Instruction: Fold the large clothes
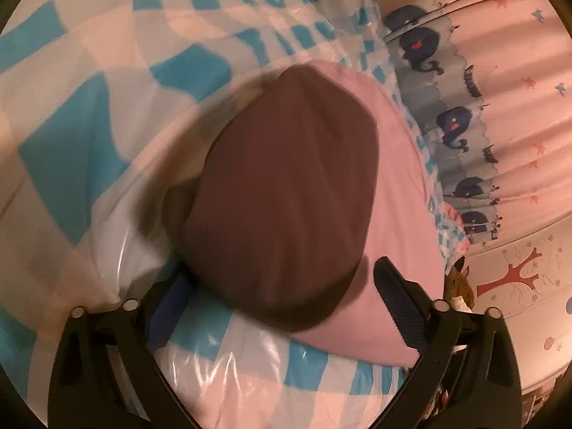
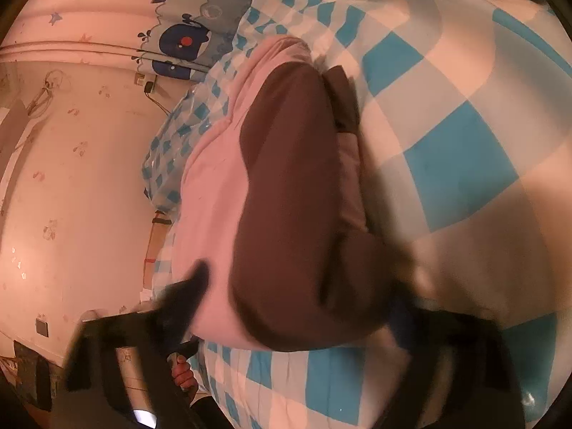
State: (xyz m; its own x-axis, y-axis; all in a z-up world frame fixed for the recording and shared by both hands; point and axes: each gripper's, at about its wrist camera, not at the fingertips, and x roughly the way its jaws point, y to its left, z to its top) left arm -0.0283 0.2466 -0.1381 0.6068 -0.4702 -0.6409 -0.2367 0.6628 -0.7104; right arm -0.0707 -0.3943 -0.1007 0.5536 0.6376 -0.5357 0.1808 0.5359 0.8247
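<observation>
A folded dark brown garment (image 1: 286, 186) lies on a pink garment (image 1: 404, 214) on the bed. My left gripper (image 1: 280, 270) stands open at the brown garment's near edge. Its left finger (image 1: 168, 307) sits against the brown edge and its right finger (image 1: 397, 304) rests over the pink cloth. In the right wrist view the brown garment (image 2: 293, 196) runs away from me, with the pink garment (image 2: 211, 196) to its left. My right gripper (image 2: 300, 277) is blurred. Its jaws stand apart, straddling the near end of both cloths.
The bed wears a blue-and-white checked cover (image 1: 89, 125) under clear plastic film. A curtain with whales (image 1: 450, 125) and a pale wall (image 2: 71, 178) close off the far side of the bed. A hand (image 2: 184, 371) shows low in the right wrist view.
</observation>
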